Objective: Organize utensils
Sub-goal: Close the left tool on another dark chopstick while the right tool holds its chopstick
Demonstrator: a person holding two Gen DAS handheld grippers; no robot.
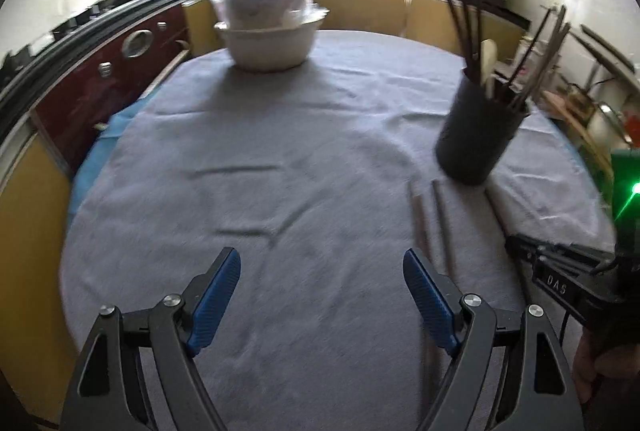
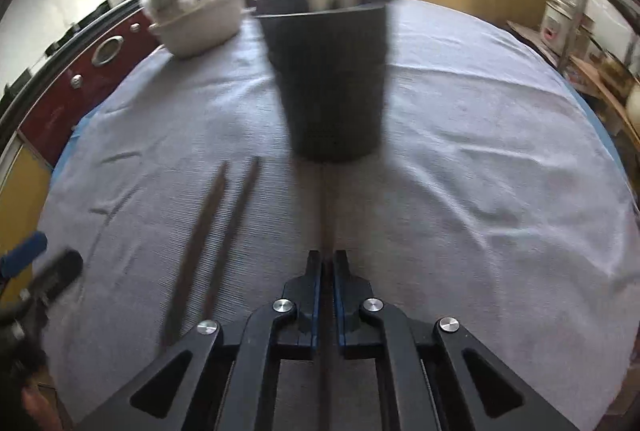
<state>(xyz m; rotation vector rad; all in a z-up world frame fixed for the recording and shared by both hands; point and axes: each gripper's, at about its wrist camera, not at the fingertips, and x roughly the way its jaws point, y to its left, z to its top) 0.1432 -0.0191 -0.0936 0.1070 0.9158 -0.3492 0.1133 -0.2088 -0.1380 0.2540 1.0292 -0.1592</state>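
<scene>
So we're maybe most of the way: the black holder (image 2: 332,79) dead ahead of the right tool (image 2: 327,259) already bristles with sticks, that tool pinches what looks like one chopstick (image 2: 327,215), two chopsticks (image 2: 208,239) lie left, left tool (image 1: 322,295) spread, empty.

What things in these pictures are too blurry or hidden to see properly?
- The white thing in the black cup, right wrist view: smeared by motion blur, so I cannot tell what it is.
- The stick held in the right claw: its far tip blurs out against the cup.
- The two chopsticks on the cloth, left wrist view: their near ends run behind the open left claw.
- The countertop items: too small and blurred.
</scene>
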